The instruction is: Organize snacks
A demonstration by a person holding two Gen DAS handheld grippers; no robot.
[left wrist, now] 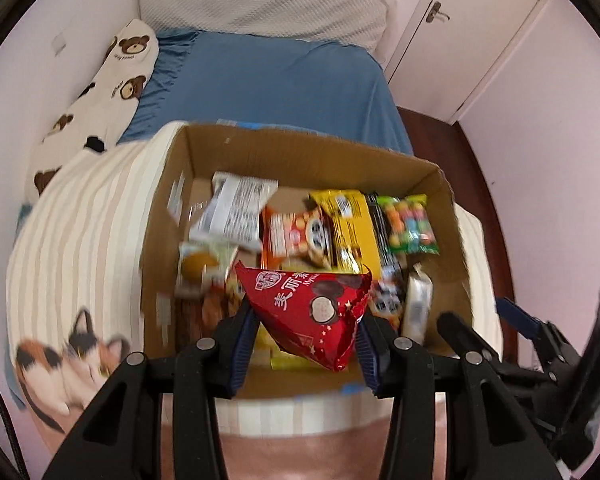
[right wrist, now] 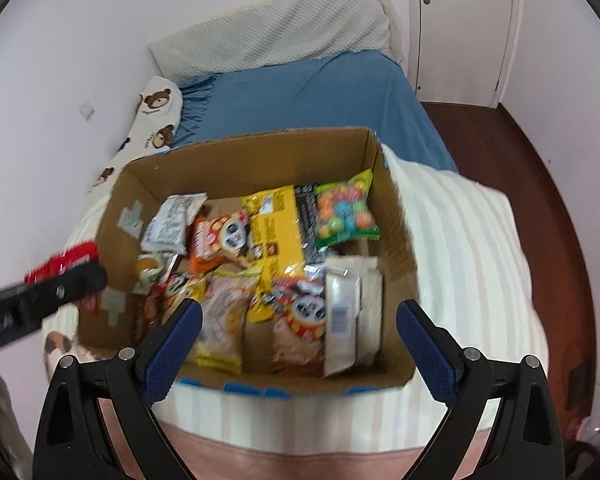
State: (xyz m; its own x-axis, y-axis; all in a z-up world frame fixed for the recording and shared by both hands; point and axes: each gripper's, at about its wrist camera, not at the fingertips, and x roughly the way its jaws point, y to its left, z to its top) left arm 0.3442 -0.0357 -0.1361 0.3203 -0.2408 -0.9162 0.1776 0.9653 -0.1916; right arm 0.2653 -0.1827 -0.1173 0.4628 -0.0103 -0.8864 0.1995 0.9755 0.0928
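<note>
**Snack box, 2 views**

Left wrist view: left gripper clamps red snack packet at lower centre, above cardboard box.

Right wrist view: right gripper spread wide, holding nothing, lower centre; yellow packet mid-box.

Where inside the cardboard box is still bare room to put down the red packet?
Bare cardboard floor shows along the far wall of the box, behind the white packet and the yellow bag. The middle and near side are crowded. The left gripper holds the red packet.
</note>
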